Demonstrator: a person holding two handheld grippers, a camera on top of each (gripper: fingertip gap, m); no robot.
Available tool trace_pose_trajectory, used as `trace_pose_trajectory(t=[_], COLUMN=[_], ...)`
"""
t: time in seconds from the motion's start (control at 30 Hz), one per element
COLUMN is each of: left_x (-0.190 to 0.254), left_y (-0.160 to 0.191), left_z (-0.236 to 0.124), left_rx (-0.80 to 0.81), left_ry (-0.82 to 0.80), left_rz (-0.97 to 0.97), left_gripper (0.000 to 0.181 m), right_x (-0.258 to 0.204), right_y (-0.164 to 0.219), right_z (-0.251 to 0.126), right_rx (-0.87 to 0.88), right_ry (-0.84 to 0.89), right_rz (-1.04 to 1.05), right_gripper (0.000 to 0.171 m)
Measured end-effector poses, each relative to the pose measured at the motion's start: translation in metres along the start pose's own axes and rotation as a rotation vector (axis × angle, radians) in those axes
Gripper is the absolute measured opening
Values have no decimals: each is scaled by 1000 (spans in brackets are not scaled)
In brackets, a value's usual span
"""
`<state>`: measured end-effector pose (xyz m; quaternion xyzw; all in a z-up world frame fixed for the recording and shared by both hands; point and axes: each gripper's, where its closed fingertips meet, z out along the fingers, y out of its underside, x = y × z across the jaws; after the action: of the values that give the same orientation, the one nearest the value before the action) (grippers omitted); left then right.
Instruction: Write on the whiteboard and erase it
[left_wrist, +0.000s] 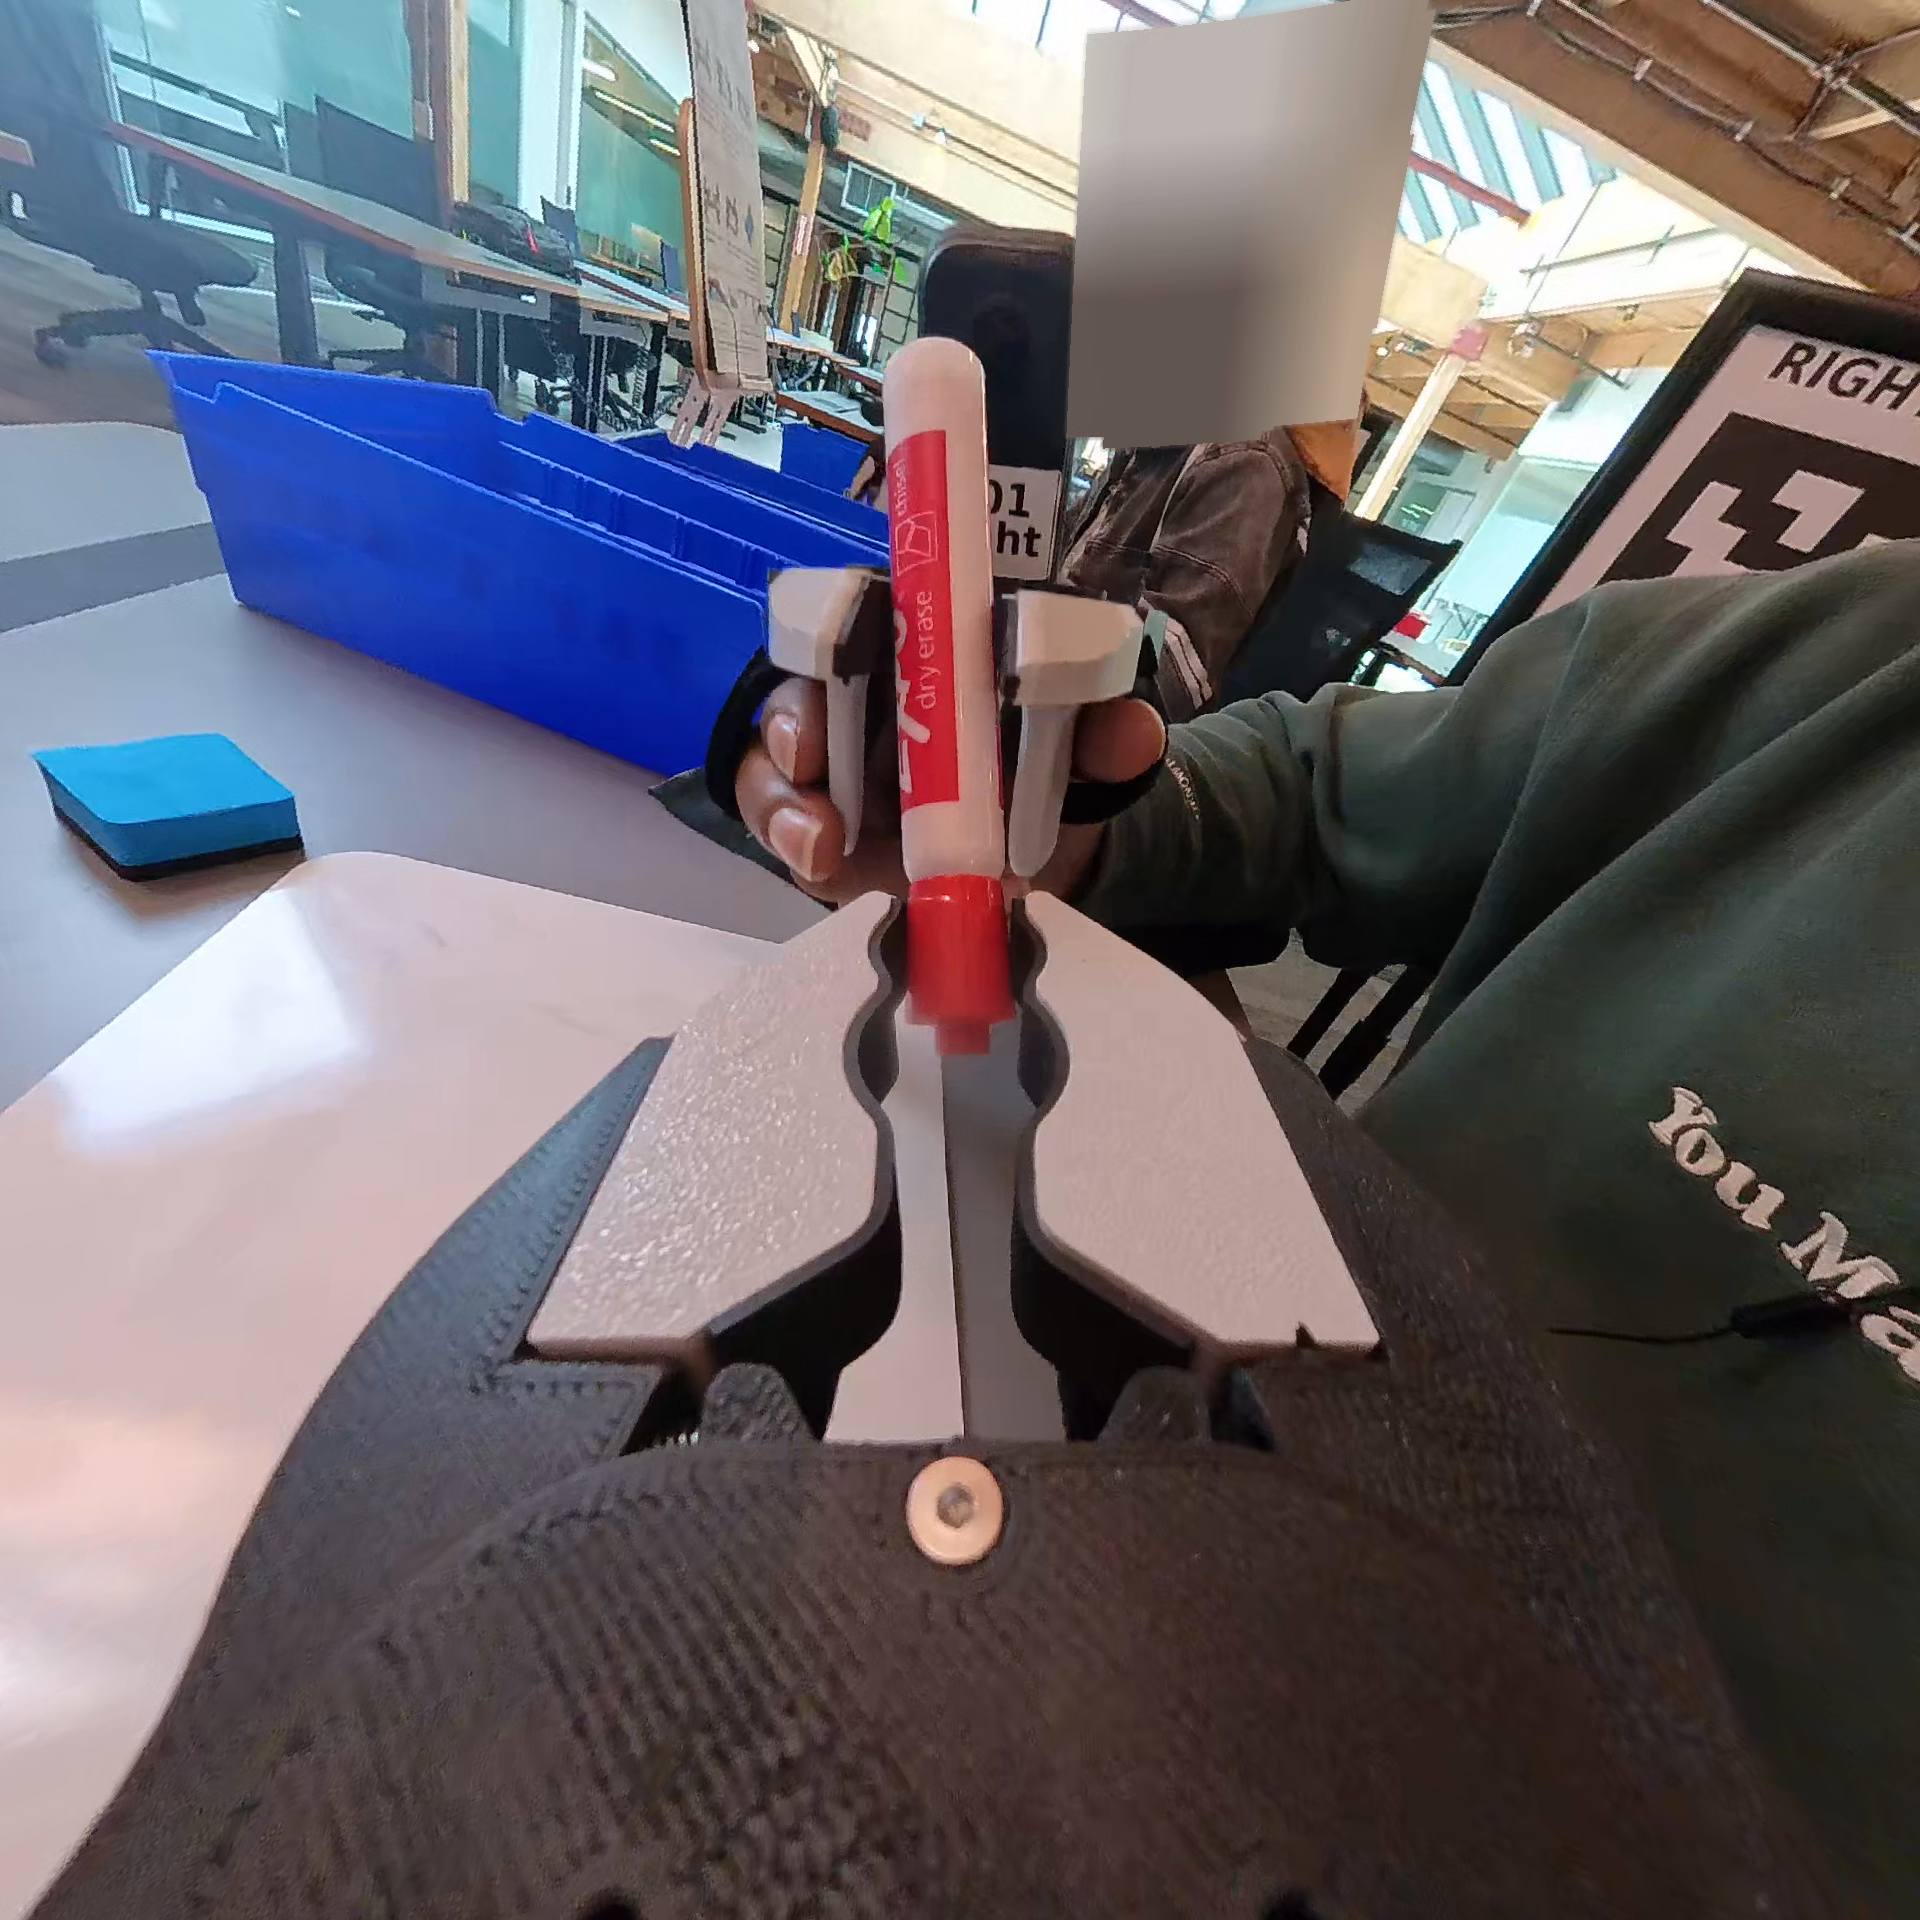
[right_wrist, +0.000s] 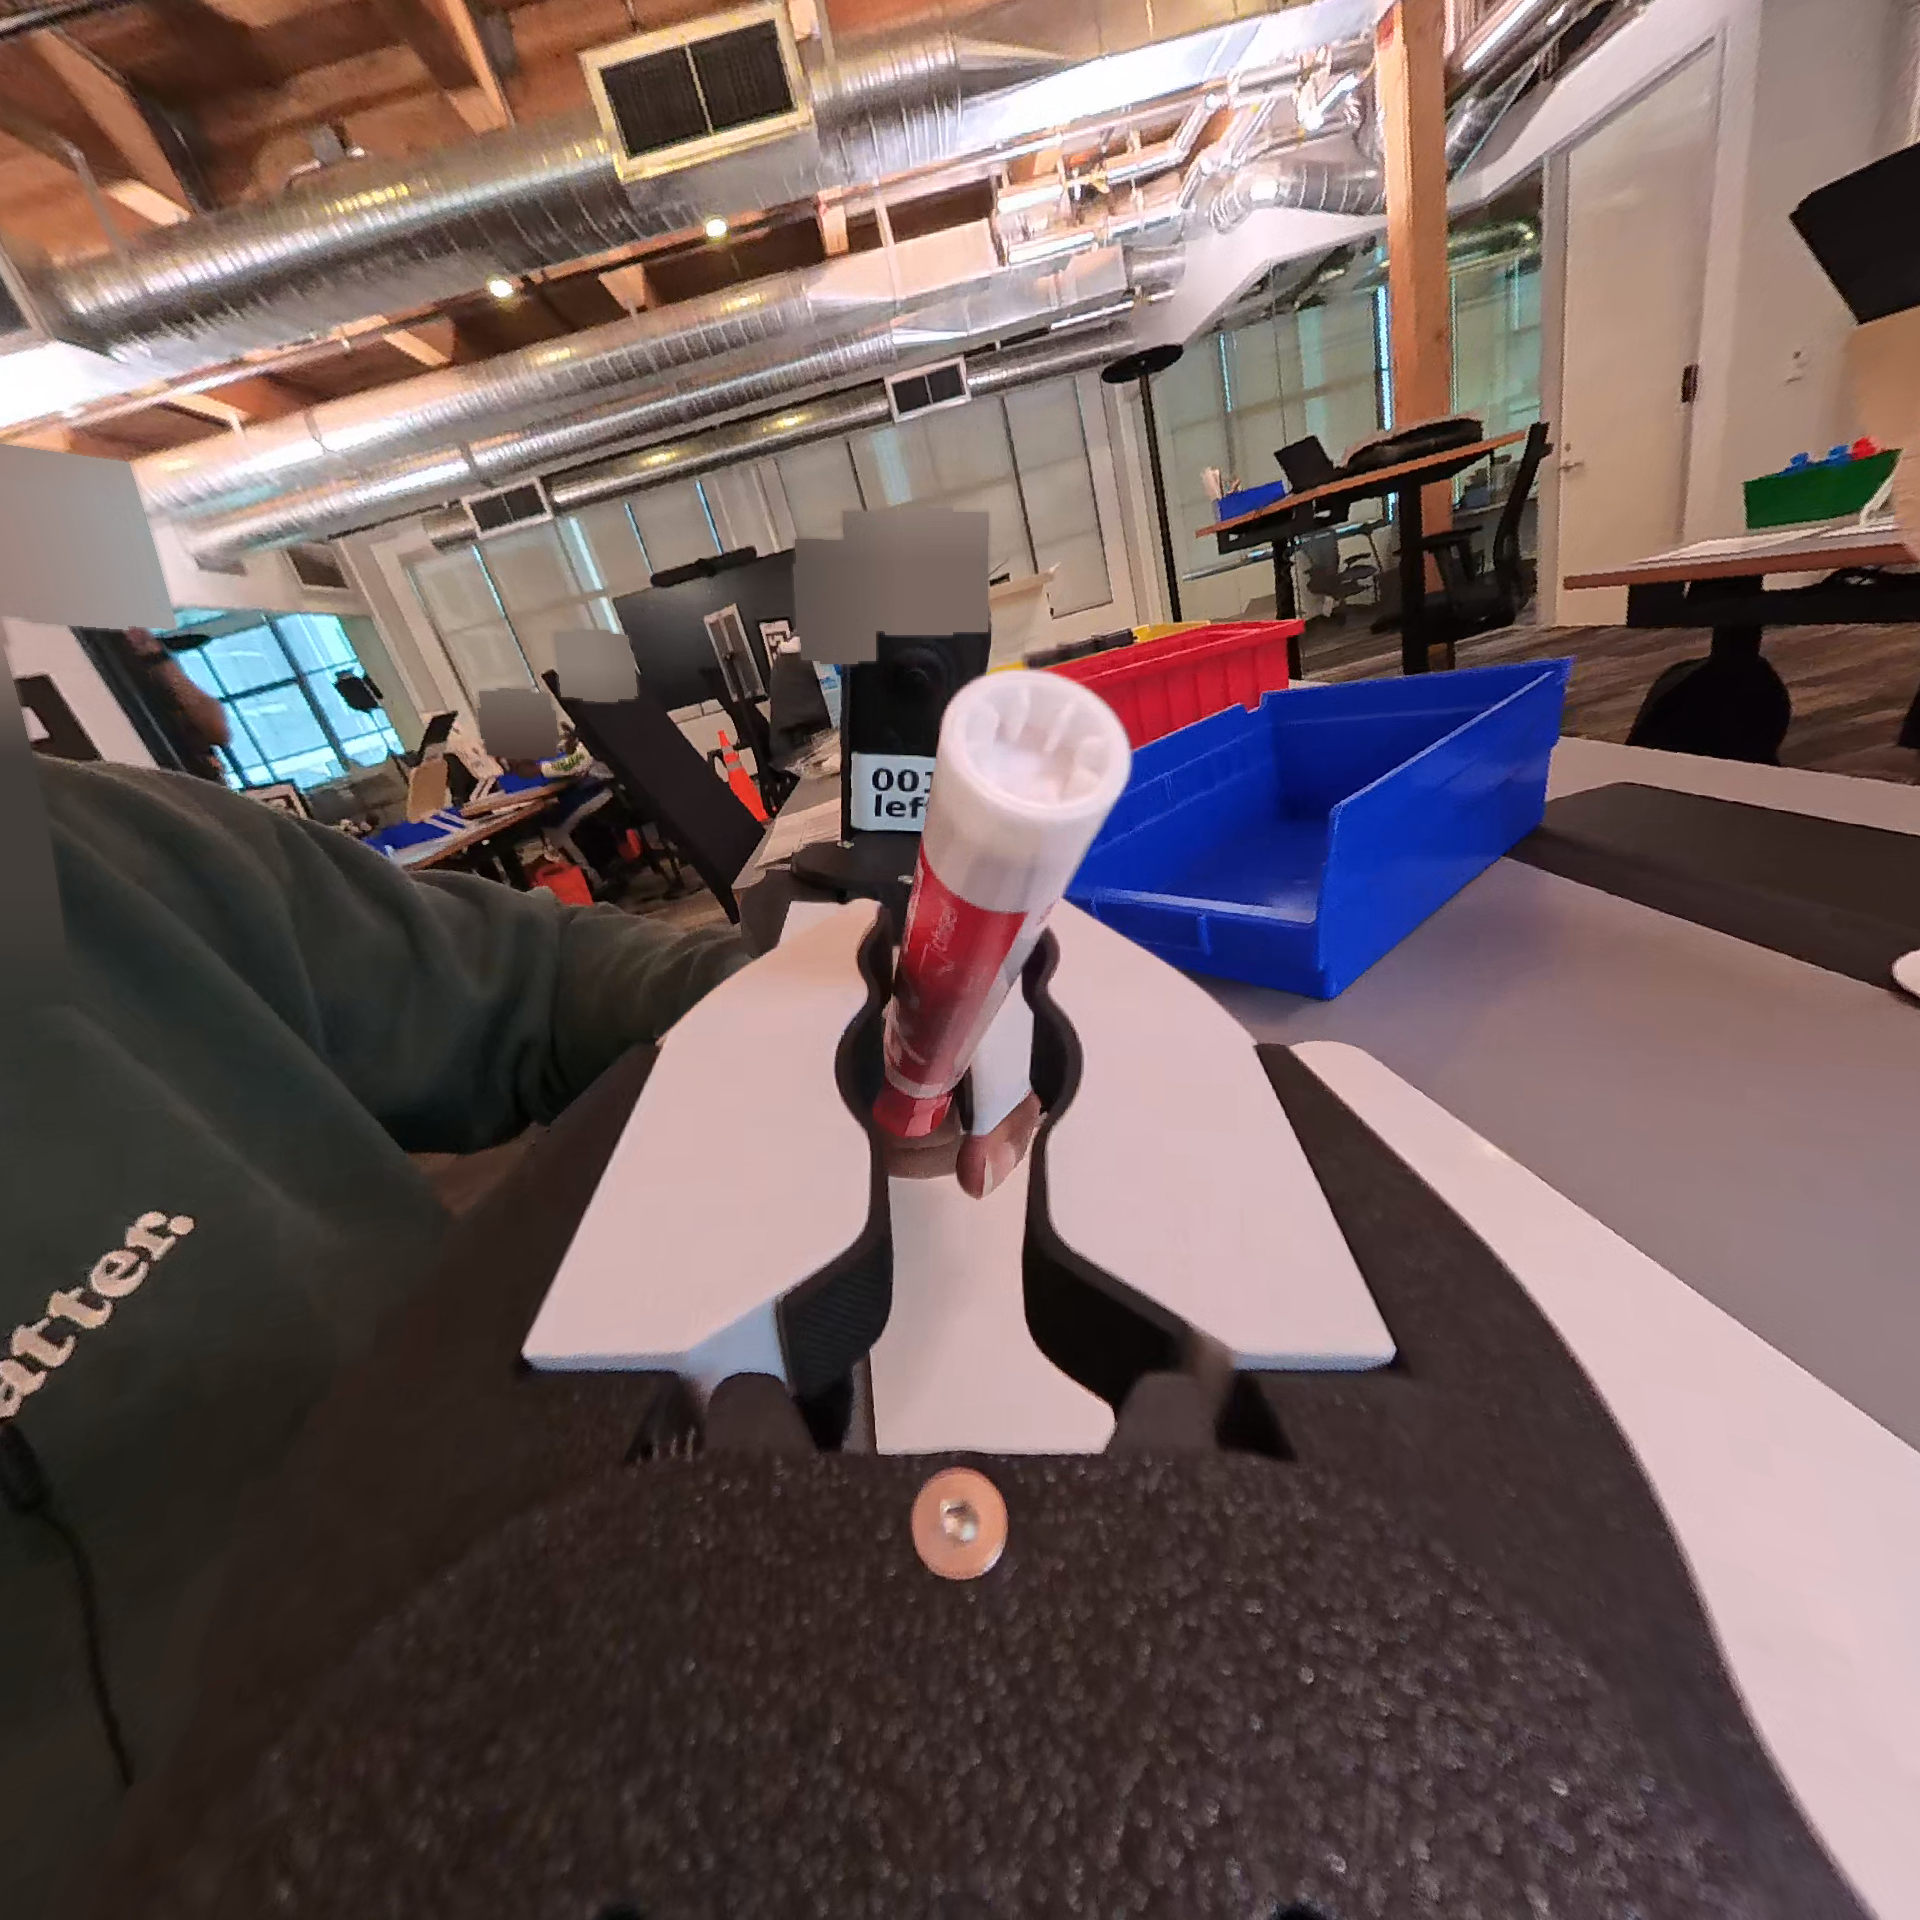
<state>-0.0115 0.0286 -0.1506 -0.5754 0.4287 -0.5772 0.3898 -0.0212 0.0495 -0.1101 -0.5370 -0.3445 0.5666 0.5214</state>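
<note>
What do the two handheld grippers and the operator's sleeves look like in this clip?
Both are alike: the left gripper and the right gripper each have a rough black printed body with one silver screw and two flat pale-grey fingers with wavy, black-edged inner sides. Seen from the front, the right one carries a black camera block with a white label. The sleeve is dark green, a sweatshirt with pale lettering.

Whiteboard (left_wrist: 312, 1039): flat on table (left_wrist: 416, 748), nearest.
Eraser (left_wrist: 166, 805): on table, just beyond whiteboard's far-left corner.
Bin (left_wrist: 468, 561): on table, behind eraser; probably a second behind it.
Marker (left_wrist: 945, 665): above whiteboard's right edge.
</note>
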Motion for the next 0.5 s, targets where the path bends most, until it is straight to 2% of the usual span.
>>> trace_pose_trajectory(t=[0.5], left_x=[-11], left_y=[13], left_z=[-2], left_rx=[-60], left_ry=[-33], left_rz=[-2], left_gripper=[19], right_x=[12], right_y=[4], right_z=[-9], right_rx=[-86], right_ry=[14], right_rz=[38], right_gripper=[21])
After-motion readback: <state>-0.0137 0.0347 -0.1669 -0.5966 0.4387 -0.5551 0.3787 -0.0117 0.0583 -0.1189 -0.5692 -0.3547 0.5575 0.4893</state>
